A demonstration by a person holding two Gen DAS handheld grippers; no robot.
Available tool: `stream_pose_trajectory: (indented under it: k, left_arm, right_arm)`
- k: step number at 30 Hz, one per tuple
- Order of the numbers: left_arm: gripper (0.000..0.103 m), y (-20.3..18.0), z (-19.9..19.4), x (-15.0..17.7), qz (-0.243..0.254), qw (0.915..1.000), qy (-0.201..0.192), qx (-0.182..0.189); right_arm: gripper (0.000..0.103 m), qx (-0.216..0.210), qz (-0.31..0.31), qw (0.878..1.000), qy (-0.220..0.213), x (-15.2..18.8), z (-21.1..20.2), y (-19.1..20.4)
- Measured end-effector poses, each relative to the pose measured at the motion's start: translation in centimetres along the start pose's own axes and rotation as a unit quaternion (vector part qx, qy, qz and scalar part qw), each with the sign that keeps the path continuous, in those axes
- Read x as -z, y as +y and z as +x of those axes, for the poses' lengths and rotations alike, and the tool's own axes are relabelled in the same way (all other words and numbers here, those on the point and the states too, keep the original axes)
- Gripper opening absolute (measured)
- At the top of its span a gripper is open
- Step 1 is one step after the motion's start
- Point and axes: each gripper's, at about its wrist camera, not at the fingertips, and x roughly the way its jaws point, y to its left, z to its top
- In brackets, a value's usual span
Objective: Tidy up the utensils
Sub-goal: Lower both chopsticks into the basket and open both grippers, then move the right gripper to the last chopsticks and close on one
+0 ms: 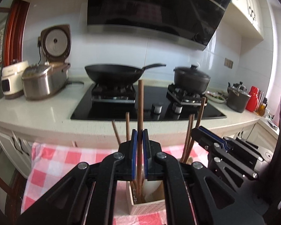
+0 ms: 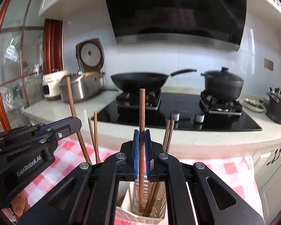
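Note:
My left gripper point(image 1: 140, 140) is shut on a brown wooden chopstick point(image 1: 140, 108) that stands upright, its lower end inside a cream perforated utensil holder point(image 1: 149, 207). My right gripper point(image 2: 142, 142) is shut on another upright brown chopstick point(image 2: 142, 112), its lower end inside the same holder point(image 2: 159, 216). Several more chopsticks point(image 1: 189, 136) lean in the holder. The right gripper also shows in the left wrist view point(image 1: 206, 133), holding its chopstick point(image 1: 201, 110). The left gripper also shows in the right wrist view point(image 2: 65, 125) with its chopstick point(image 2: 71, 97).
The holder stands on a red-and-white checked cloth point(image 1: 65, 159). Behind it runs a counter point(image 1: 37, 110) with a black gas hob point(image 1: 112, 110), a wok point(image 1: 112, 74), a lidded black pot point(image 1: 192, 77), a rice cooker point(image 1: 45, 80) and a grey pot point(image 1: 238, 96).

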Motion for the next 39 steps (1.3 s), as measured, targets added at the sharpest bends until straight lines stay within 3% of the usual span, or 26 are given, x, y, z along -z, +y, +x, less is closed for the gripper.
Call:
stream_pose_trajectory:
  k: [3,7,12,15,19,24,28,39]
  left_arm:
    - [0.015,0.9,0.9,0.8,-0.006,0.9999,0.011,-0.01]
    - [0.03,2.0,0.3,1.7,-0.016,0.9996,0.009,-0.022]
    - [0.063,4.4,-2.9,3.9,-0.049,0.9975,-0.012,-0.05]
    - [0.084,5.6,-5.0,6.1,-0.077,0.9939,-0.02,-0.077]
    - [0.091,7.0,-7.4,10.3,-0.112,0.9898,-0.002,-0.088]
    - [0.093,7.5,-9.7,14.9,-0.118,0.9873,0.014,-0.106]
    - [0.095,7.3,-11.8,18.3,-0.127,0.9863,0.029,-0.101]
    - [0.095,4.1,-14.1,22.9,-0.071,0.9922,0.046,-0.092]
  right_arm:
    - [0.012,0.011,-0.004,1.0,0.003,0.4,0.3,-0.1]
    - [0.034,0.013,0.01,1.0,0.0,1.0,-0.4,-1.0]
    - [0.034,0.029,0.03,0.999,-0.006,2.9,-3.3,-2.7]
    - [0.034,0.035,0.05,0.998,0.012,5.3,-4.9,-3.6]
    - [0.034,0.039,0.073,0.995,0.053,9.3,-6.2,-4.1]
    - [0.039,0.037,0.125,0.986,0.104,14.9,-7.4,-4.3]
    - [0.039,0.035,0.129,0.982,0.133,18.3,-8.0,-3.4]
    - [0.039,0.045,0.081,0.98,0.176,22.3,-7.4,-0.3]
